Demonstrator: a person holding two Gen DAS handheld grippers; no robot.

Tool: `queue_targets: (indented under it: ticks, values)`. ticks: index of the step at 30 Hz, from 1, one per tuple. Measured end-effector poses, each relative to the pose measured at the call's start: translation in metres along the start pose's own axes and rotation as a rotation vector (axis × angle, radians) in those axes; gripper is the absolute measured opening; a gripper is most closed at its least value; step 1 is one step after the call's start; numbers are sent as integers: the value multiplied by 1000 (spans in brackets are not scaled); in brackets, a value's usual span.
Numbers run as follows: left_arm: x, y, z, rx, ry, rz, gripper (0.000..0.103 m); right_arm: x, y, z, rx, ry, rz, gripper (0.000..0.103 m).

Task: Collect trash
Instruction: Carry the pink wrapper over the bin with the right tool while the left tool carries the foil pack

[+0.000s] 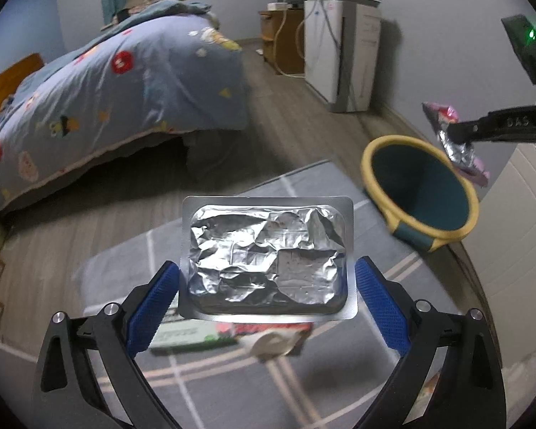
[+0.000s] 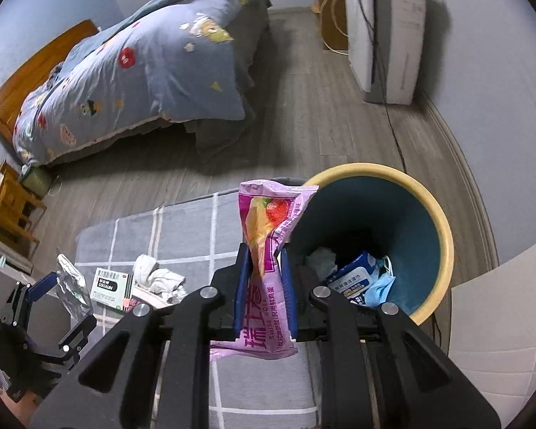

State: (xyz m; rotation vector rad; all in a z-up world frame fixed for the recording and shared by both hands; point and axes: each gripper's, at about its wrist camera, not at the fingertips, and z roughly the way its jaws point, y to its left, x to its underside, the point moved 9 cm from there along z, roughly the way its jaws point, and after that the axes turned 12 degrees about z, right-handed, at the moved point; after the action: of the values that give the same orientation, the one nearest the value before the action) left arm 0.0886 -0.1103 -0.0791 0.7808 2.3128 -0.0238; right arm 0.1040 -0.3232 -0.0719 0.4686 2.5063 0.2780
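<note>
We are holding the left claw (image 1: 266, 293) up over the grey checked rug (image 1: 303, 386), and its blue fingers (image 1: 153, 309) are pinching the silver foil blister pack (image 1: 268, 259) by its two side edges, crumpled foil face turned toward us. Under it on the rug a green-and-white medicine box (image 2: 112, 287) is lying beside a bundle of white tissue (image 2: 157, 275). Over on the other side, the right claw (image 2: 265, 286) is pressed together on a purple Swiss roll wrapper (image 2: 268, 236), which is standing up between the blue pads (image 2: 241, 286). We are carrying that wrapper just beside the yellow rim of the teal trash bin (image 2: 443, 236), near its mouth. Inside the bin a wet-wipes packet (image 2: 353, 275) and a blue face mask (image 2: 380, 284) are lying. Behind it all, the bed (image 1: 107, 89) is standing under its blue quilt.
</note>
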Motion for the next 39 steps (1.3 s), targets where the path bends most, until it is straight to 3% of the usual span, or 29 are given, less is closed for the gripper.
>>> queue_targets:
  ticks: [14,23,27,33,39]
  values:
    - [-59,-78,42,110,5,140,97,-21,-123,38,77,43,229,17]
    - [-82,-144,82,179,3,248,97,-11,-151,61,109,84,308,17]
    - [-86,-175,104,233,20,266,97,-7,-164,67,79,104,402,18]
    - [-85,-194,132,243,48,289,97,-8,-165,69,80,88,402,18]
    - [-88,-195,140,228,19,301,97,-16,-158,66,23,56,415,23]
